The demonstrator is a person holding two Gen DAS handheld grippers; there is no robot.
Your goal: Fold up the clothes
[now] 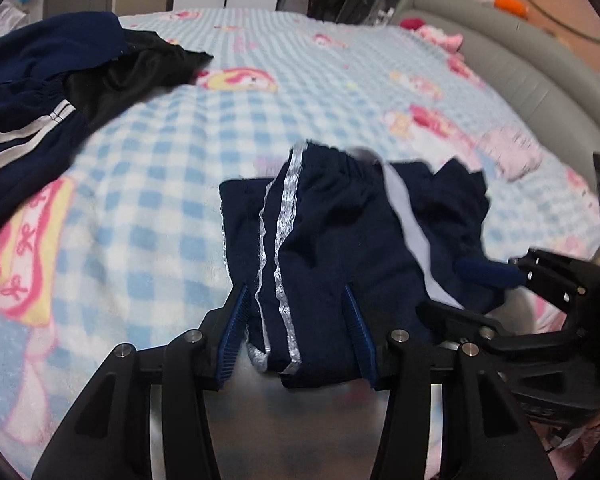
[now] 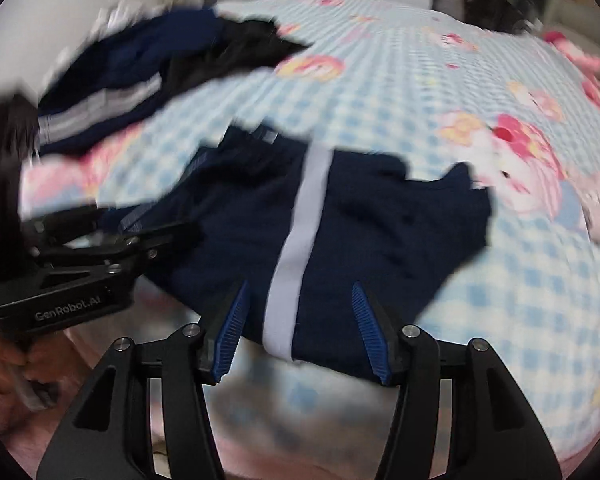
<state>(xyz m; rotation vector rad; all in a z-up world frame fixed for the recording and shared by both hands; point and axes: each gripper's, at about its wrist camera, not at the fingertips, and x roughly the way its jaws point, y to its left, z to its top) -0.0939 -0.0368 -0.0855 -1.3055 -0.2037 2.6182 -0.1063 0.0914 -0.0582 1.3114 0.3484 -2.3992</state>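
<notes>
Navy shorts (image 1: 332, 248) with white side stripes sit between the fingers (image 1: 236, 332) of the left gripper (image 1: 298, 334), which are spread wide on each side of the near edge, not squeezing it. The right gripper (image 2: 302, 332) is the same: its blue fingers (image 2: 230, 328) stand apart with the shorts (image 2: 340, 232) and one wide white stripe between them, and I cannot tell if they touch the cloth. Each gripper also shows at the edge of the other's view, and they are close together at the same near edge. The shorts lie bunched up and partly folded on the bed (image 1: 148, 216), near its front edge, on a blue and white checked blanket with pink cartoon pictures. Things could go wrong from here, I think: both grippers are open, so if they lift now the shorts will stay behind, and if they close on only the top layer the fold could fall open. The near edge hangs close to the side of the bed, so a pull that way could drag the shorts off. Counting: two grippers, one pair of shorts being folded, one pile of dark clothes (image 1: 40, 92) well apart at the far left, with at least a navy striped piece and a black piece in it, and one small pink thing (image 1: 512, 152) to the right on the blanket
</notes>
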